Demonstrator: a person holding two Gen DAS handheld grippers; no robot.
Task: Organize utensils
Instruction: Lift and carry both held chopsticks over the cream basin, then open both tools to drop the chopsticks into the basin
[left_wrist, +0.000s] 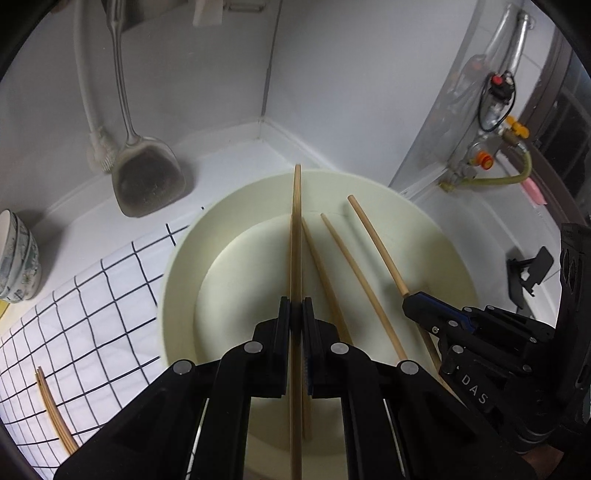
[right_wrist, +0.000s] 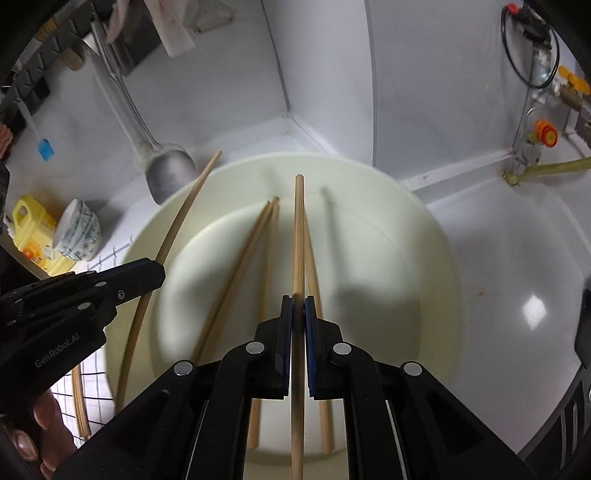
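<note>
A cream round basin sits on the white counter and holds several loose wooden chopsticks. My left gripper is shut on a chopstick held over the basin; it also shows in the right wrist view with its chopstick. My right gripper is shut on another chopstick above the basin. In the left wrist view the right gripper holds that chopstick at the basin's right side.
A metal spatula and a white brush hang on the back wall. Stacked bowls and a yellow bottle stand at the left. A checked cloth carries more chopsticks. Gas valves and a hose are at the right.
</note>
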